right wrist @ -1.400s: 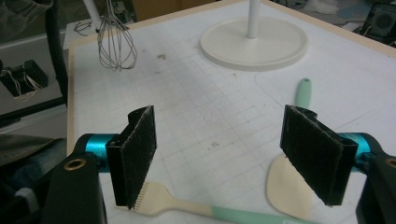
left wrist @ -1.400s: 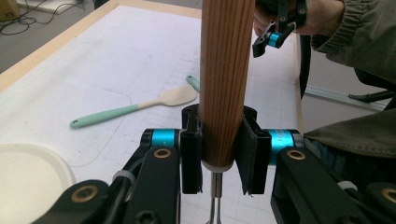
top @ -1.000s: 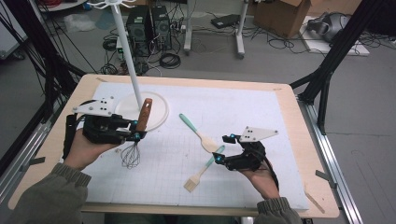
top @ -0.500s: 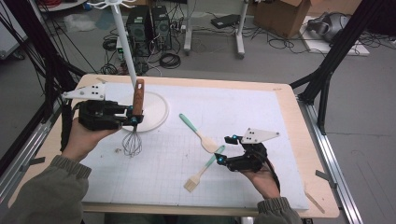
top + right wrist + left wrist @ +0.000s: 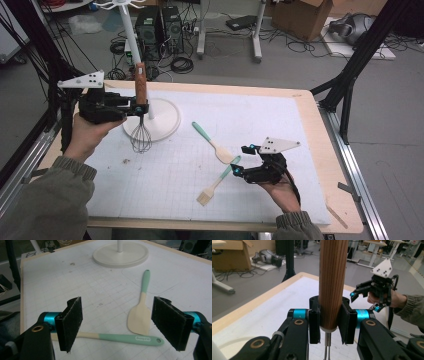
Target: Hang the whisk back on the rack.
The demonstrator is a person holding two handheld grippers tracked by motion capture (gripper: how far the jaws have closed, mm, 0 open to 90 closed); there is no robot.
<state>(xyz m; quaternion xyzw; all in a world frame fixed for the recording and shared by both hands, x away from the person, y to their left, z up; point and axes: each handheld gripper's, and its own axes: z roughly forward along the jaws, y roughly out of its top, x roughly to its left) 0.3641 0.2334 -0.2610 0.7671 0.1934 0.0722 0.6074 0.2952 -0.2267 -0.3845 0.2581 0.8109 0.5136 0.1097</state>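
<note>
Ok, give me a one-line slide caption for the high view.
Left tool holds a wooden-handled whisk upright above the mat while the open right tool hovers by a pastry brush and spatula.

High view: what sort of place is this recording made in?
Probably a lab or workshop, not a kitchen: black computer towers and loose cables on the grey floor, a brown cardboard box, and a black metal frame around the table.

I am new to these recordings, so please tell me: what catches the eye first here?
The whisk, lifted upright at the table's left by the left gripper, whose jaws clamp its wooden handle beside the white stand. At the right, the open right gripper rests near a spatula and a brush lying on the mat.
</note>
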